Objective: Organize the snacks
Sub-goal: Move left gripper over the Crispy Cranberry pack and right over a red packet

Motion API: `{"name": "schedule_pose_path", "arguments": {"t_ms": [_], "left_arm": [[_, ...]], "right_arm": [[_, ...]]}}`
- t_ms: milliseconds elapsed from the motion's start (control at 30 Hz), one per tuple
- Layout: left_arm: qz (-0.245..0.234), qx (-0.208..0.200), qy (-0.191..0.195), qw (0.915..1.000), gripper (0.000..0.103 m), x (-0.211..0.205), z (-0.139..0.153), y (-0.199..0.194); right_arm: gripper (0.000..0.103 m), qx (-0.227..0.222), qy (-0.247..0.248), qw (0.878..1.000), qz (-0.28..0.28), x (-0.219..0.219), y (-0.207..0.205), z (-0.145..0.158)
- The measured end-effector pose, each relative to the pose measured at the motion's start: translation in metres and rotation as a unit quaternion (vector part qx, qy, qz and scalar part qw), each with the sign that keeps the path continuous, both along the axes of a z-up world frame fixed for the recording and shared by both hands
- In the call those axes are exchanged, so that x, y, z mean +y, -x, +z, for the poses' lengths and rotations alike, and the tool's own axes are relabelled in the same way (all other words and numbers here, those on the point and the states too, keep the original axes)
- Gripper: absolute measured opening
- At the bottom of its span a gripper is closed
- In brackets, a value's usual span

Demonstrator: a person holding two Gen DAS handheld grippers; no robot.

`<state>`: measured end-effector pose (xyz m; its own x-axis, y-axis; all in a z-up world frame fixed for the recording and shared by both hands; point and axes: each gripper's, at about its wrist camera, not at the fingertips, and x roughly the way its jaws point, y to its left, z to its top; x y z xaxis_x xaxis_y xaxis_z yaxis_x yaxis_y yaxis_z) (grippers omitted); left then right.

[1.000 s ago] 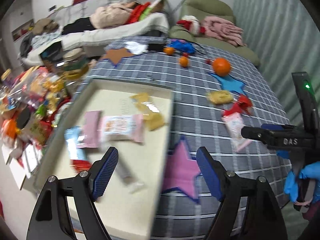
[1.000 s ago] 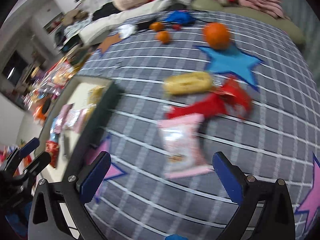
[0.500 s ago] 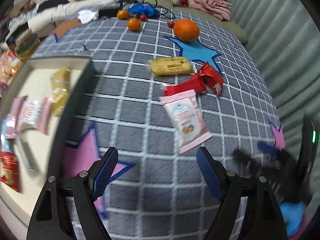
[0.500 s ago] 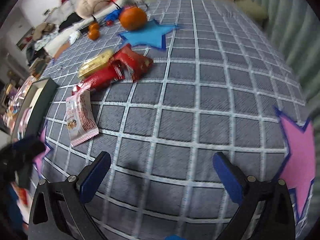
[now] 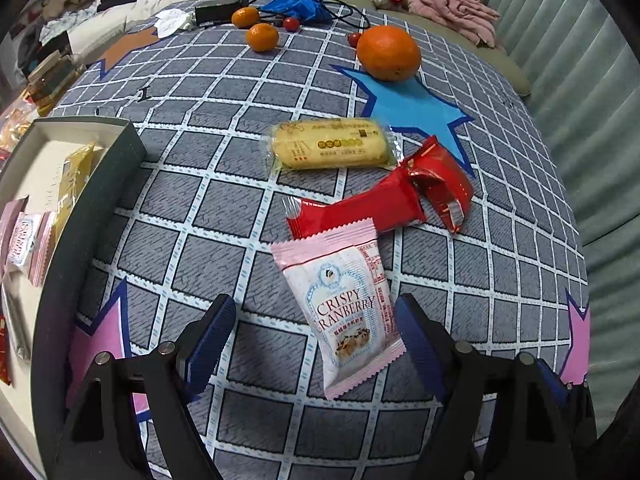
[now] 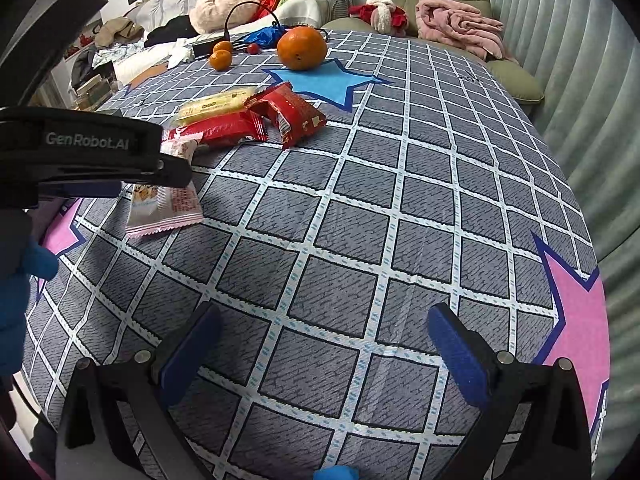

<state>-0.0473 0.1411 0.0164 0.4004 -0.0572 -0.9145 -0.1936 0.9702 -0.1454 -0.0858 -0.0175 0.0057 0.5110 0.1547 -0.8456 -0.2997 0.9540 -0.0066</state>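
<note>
A pink cranberry snack packet [image 5: 344, 304] lies on the checked cloth, its lower end between the fingers of my open left gripper [image 5: 316, 328], which hovers just above it. Behind it lie a long red packet [image 5: 360, 210], a crumpled red packet [image 5: 438, 182] and a yellow cake bar [image 5: 332, 148]. A dark-walled box [image 5: 104, 184] at the left holds pink and yellow packets. My right gripper [image 6: 326, 338] stands open over bare cloth; in its view the pink packet [image 6: 164, 204] lies partly under the left gripper's body [image 6: 88, 152].
A large orange [image 5: 388, 52], two small oranges [image 5: 262, 36], cherry tomatoes, a blue bag and a cable lie at the table's far end. Sofas with clothes stand behind. A curtain hangs at the right. Snack bags pile up left of the box.
Both views swung right, away from the box. My left gripper came down over the pink packet, which now sits between its fingers. The right gripper moved onto bare cloth to the right.
</note>
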Motion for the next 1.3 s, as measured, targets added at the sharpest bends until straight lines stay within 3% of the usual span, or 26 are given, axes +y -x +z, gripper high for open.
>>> {"name": "schedule_pose_path", "arguments": {"t_ms": [100, 333, 467, 600, 667, 967, 1033, 1100, 1133, 1200, 1300], "left_arm": [[-0.007, -0.008, 0.003, 0.9999, 0.083, 0.004, -0.001, 0.001], [-0.037, -0.016, -0.013, 0.9991, 0.053, 0.017, -0.001, 0.012], [-0.044, -0.020, -0.024, 0.9986, 0.054, 0.025, -0.002, 0.021], [-0.038, -0.014, -0.024, 0.9989, 0.074, 0.031, -0.003, 0.020], [-0.035, -0.015, -0.015, 0.9992, 0.075, 0.034, -0.002, 0.018], [-0.042, -0.016, -0.037, 0.9983, 0.079, 0.032, -0.005, 0.001], [-0.043, -0.019, -0.043, 0.9980, 0.079, 0.032, -0.006, -0.001], [-0.045, -0.020, -0.056, 0.9972, 0.079, 0.030, -0.007, -0.002], [-0.047, -0.022, -0.064, 0.9966, 0.076, 0.029, -0.008, -0.003], [-0.051, -0.029, -0.070, 0.9958, 0.069, 0.028, -0.007, -0.001], [-0.051, -0.034, -0.066, 0.9960, 0.046, 0.030, -0.004, 0.003]], "right_arm": [[0.103, 0.000, 0.000, 1.000, 0.000, 0.000, 0.003, 0.002], [0.103, 0.033, 0.012, 0.999, 0.019, 0.004, -0.011, 0.005], [0.103, 0.062, 0.022, 0.997, 0.037, 0.010, -0.030, 0.006], [0.103, 0.079, 0.028, 0.996, 0.039, 0.020, -0.060, 0.005], [0.103, 0.087, 0.025, 0.995, 0.035, 0.024, -0.076, 0.006], [0.101, 0.036, 0.004, 0.998, 0.049, 0.050, -0.131, 0.026], [0.087, 0.038, 0.004, 0.998, 0.057, 0.056, -0.142, 0.022], [0.060, 0.059, -0.004, 0.997, 0.057, 0.059, -0.151, 0.016], [0.056, 0.060, -0.007, 0.997, 0.051, 0.058, -0.154, 0.014], [0.027, 0.057, -0.007, 0.997, 0.042, 0.056, -0.157, 0.015], [0.027, 0.062, -0.024, 0.997, 0.026, 0.047, -0.150, 0.017]]}}
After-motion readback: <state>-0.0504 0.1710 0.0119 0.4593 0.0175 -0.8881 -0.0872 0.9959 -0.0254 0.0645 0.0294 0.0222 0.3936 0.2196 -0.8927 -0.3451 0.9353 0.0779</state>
